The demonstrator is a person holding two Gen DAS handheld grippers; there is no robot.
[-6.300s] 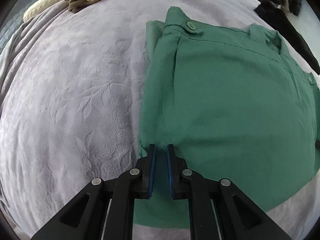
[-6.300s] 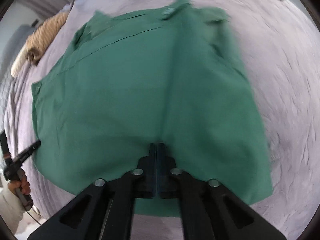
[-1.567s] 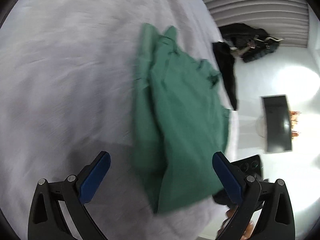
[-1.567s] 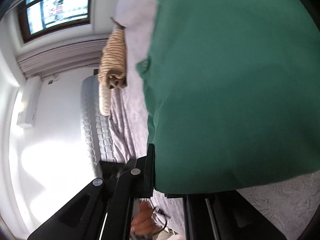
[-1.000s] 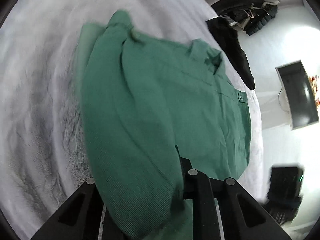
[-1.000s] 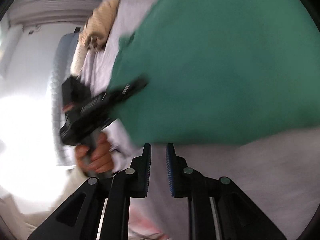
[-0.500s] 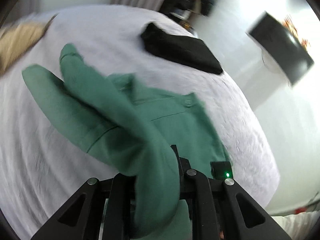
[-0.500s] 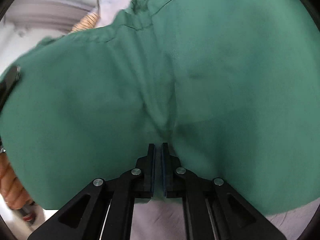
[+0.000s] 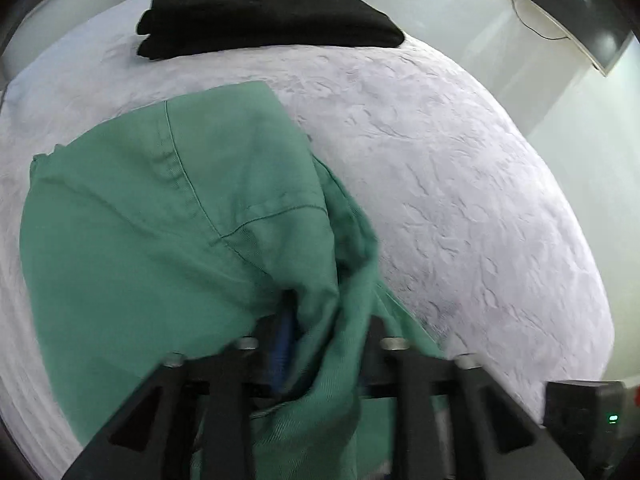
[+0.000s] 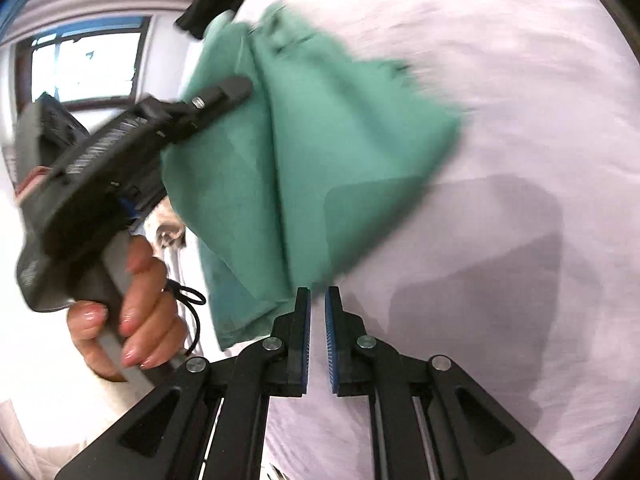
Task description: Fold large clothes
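Green garment is pinched by the left gripper and lifted over the bed, likely for repositioning; at 6 o'clock, the right gripper is narrowly parted, empty.

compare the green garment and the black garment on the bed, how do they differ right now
The green garment is bunched and lifted, clamped in the left gripper; the black garment lies untouched. The green one is rumpled; the black one is folded flat, farther from the camera. Both are over the same pale bedspread.
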